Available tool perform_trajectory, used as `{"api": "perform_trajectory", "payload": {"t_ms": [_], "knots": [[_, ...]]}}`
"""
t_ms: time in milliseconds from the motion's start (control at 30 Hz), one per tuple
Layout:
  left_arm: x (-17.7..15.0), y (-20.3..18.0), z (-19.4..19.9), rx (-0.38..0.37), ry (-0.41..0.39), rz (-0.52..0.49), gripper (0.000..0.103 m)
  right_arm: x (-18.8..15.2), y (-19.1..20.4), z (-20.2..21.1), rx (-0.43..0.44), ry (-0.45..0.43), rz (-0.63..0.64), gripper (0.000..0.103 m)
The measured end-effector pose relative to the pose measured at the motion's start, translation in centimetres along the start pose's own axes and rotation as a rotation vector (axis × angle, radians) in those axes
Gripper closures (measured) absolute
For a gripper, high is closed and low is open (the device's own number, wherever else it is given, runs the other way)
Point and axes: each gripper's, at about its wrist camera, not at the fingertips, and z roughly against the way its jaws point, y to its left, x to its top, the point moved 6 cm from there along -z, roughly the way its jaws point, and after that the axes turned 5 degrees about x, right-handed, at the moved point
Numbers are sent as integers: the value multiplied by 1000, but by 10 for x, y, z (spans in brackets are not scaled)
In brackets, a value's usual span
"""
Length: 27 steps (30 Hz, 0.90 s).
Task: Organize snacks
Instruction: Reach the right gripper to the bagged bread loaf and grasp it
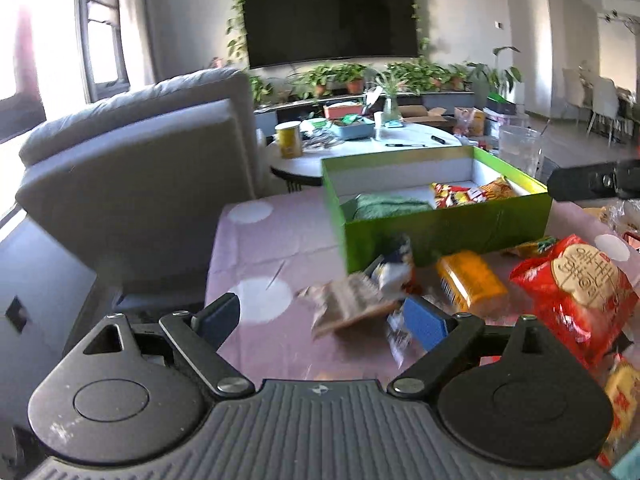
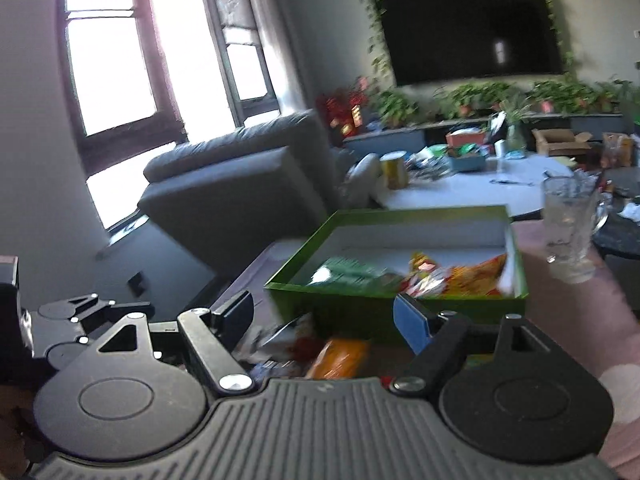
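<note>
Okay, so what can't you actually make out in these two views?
- Left wrist view: brown packet between the left gripper fingers, print lost to motion blur.
- Left wrist view: yellow packet, cut by the right edge.
- Right wrist view: snacks in the green box, smeared; orange packet partly behind the right gripper.

Left hand-held gripper: black body, ribbed grey front plate with a small embossed mark at its centre. Two rounded black housings, each with a raised disc and a triangular cut-out. Black link arms pinned with silver round-head screws. Fingers faced with blue pads. Right hand-held gripper: same build, same ribbed plate, silver screws, one blue pad showing, the other finger dark
</note>
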Motion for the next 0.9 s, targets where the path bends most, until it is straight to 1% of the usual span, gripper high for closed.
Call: {"api": "perform_trajectory", "payload": {"t_ms": [100,200,333,433,500,567,600,700,800,900], "knots": [[-18,11,7,6,29,31,15,-9,15,-4,10,48,20,42],[-38,15,11,-1,62,48,15,-20,28,-10,39,102,18,42],[-61,17,13,-34,103,79,16,-32,48,-12,77,157,37,42],[-72,14,13,-79,125,90,19,-40,63,-17,110,204,54,42],[-78,10,12,-118,149,101,27,-46,71,-21,119,234,64,42],[-85,7,17,-165,167,142,27,-54,79,-24,118,257,70,42],[-86,5,19,-175,168,152,27,-56,81,-26,119,269,70,42],[-90,-6,29,-201,175,128,27,-65,84,-35,121,309,58,42],[-90,-15,38,-248,186,127,27,-73,85,-41,118,346,35,42],[-88,-14,46,-244,165,126,27,-80,82,-43,114,372,7,42]]}}
